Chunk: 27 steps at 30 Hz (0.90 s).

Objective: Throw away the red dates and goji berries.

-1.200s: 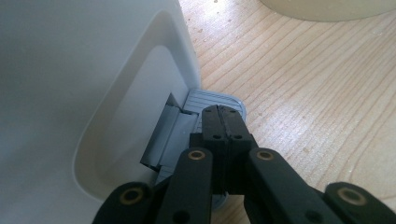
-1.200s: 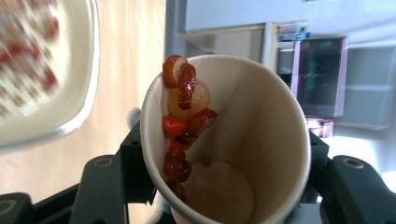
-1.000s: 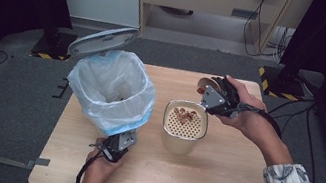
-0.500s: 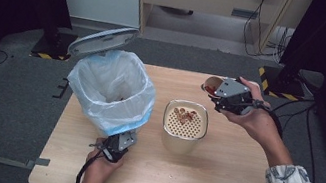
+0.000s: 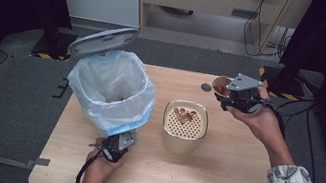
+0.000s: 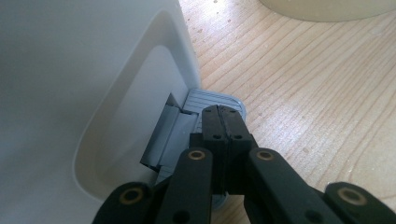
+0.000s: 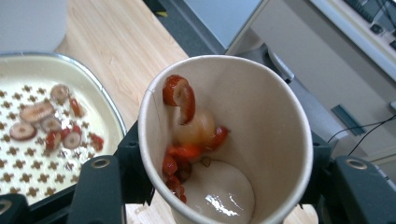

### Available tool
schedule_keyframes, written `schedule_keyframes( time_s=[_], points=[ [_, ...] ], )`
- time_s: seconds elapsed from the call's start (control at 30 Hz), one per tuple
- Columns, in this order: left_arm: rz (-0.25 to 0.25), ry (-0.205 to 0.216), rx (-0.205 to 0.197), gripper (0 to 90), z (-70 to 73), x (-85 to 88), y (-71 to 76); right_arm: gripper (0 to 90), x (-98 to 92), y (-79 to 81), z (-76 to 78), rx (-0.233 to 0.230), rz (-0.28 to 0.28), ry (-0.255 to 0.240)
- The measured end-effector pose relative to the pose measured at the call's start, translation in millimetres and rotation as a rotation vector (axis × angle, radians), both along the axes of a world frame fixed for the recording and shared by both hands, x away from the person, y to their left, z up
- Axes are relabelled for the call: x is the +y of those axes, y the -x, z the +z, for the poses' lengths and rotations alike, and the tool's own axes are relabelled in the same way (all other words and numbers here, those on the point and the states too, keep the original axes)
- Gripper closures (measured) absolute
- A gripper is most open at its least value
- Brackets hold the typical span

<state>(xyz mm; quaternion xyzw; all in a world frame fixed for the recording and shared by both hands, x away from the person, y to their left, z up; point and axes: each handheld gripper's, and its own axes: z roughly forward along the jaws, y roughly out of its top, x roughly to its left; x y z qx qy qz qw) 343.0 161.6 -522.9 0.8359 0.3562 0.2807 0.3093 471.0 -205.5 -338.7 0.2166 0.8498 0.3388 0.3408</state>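
A white pedal bin (image 5: 113, 88) lined with a pale blue bag stands at the table's left, its lid (image 5: 103, 40) raised. My left gripper (image 5: 118, 143) is shut, and its closed tips (image 6: 223, 112) rest on the bin's grey pedal (image 6: 212, 99). A cream container (image 5: 185, 123) with a perforated top holds red date slices (image 7: 44, 123). My right gripper (image 5: 231, 96) is shut on a paper cup (image 5: 220, 85), tilted, to the right of the container. Its jaws have just eased slightly, with the cup (image 7: 261, 116) still between them. Date pieces (image 7: 180, 93) cling inside the cup.
The wooden table (image 5: 216, 182) has bare room in front and to the right of the container. A small dark disc (image 5: 206, 87) lies near the far edge beside the cup. Cabinets and cables stand beyond the table.
My right hand has carried the cup to the right, away from above the cream container. The left gripper and the bin lid have not moved.
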Motion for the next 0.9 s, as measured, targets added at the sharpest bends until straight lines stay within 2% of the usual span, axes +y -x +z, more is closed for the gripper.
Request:
schedule_keyframes(
  time_s=[0.4,0.67,0.9],
  points=[
    [-0.004,-0.001,0.003,89.0,0.2,0.8,-0.1,38.7,-15.6,-5.9,-11.2,0.046,-0.002,-0.085],
    [-0.003,0.002,0.002,88.9,0.0,0.9,0.0,38.7,-33.8,-3.8,-15.8,0.093,0.040,-0.188],
    [-0.004,0.006,0.003,89.0,-0.1,1.2,-0.2,38.4,-48.7,-1.7,-18.8,0.158,0.082,-0.236]
  ],
)
